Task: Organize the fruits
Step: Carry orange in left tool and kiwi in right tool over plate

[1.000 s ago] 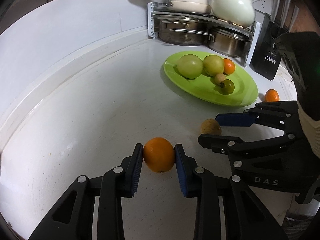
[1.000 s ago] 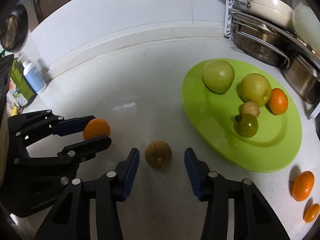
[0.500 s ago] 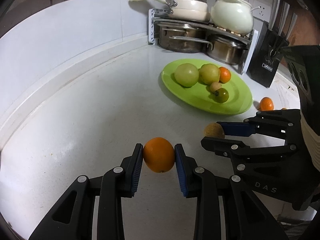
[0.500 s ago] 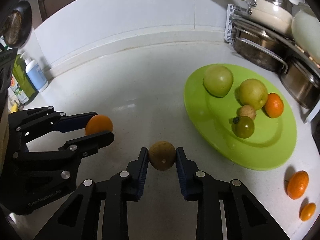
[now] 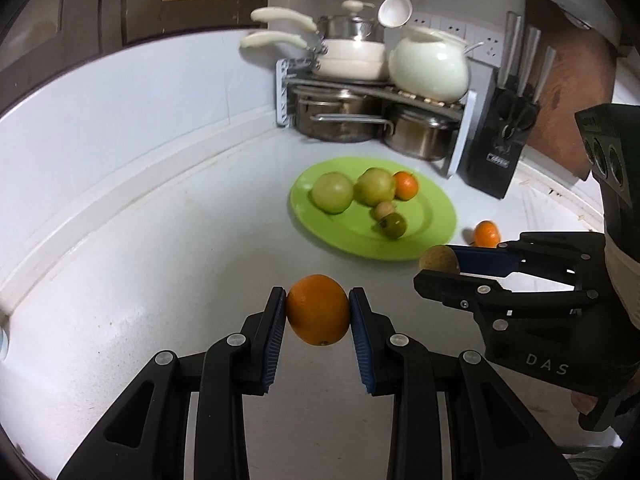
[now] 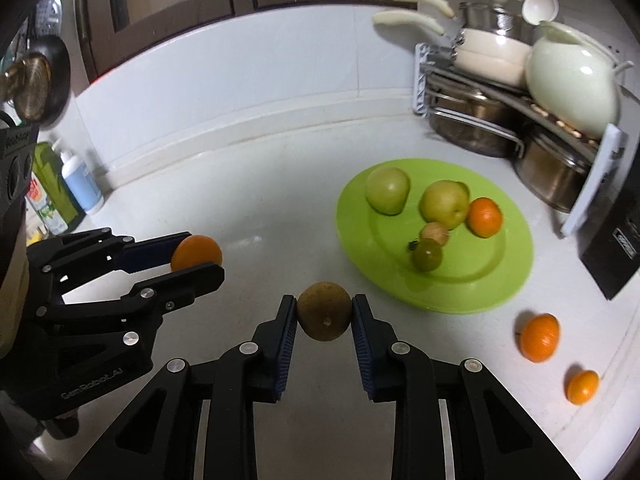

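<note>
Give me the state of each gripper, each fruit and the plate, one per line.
Left gripper: shut on orange, lifted.
Right gripper: shut on brown fruit, lifted.
Plate: on counter, holding five fruits.
Two loose oranges: on counter, off plate.

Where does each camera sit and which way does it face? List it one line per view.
Left wrist: on the left claw, looking down along it at the orange it clamps; the right claw shows at right.
Right wrist: on the right claw, shut on a brown fruit; the left claw shows at left.
Shared: the green plate, white counter, pot rack.
</note>
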Action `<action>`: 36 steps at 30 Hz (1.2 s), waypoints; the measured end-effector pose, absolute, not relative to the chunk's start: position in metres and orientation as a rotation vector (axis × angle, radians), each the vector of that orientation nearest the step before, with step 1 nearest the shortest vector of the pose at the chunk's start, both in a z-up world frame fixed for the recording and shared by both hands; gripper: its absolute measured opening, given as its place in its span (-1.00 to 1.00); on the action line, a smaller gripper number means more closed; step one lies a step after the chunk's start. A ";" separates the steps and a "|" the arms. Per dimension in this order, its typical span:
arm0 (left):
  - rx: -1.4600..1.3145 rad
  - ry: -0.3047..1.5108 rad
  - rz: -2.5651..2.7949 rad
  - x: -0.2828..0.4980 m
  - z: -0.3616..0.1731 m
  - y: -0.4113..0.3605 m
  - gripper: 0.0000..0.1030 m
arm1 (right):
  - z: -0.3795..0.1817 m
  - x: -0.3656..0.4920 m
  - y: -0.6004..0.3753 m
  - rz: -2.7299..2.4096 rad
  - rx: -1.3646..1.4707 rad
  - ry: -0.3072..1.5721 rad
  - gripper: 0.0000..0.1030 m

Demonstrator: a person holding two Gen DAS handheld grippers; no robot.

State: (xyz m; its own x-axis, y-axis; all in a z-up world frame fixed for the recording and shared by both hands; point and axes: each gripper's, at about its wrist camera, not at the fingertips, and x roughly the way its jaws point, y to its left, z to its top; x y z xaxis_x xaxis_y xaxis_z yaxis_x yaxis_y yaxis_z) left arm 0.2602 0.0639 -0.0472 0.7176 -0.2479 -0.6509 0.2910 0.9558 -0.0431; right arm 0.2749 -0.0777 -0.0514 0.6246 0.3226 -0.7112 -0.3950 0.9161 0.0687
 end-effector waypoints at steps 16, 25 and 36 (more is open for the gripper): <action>0.059 0.620 -0.335 0.240 -0.011 0.036 -0.38 | -0.008 0.238 -0.115 0.341 -0.049 0.686 -0.44; 0.071 0.576 -0.341 0.240 0.003 0.023 -0.38 | 0.004 0.236 -0.128 0.321 -0.040 0.646 -0.44; 0.096 0.532 -0.338 0.247 0.016 0.013 -0.38 | 0.023 0.244 -0.141 0.292 -0.036 0.588 -0.44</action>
State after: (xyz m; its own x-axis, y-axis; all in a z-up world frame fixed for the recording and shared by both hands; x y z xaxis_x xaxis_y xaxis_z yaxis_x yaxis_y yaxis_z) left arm 0.2475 0.0127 0.0159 0.8081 -0.2905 -0.5125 0.3401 0.9404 0.0032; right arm 0.2439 -0.1414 0.0231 0.7920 0.2611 -0.5519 -0.2814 0.9583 0.0495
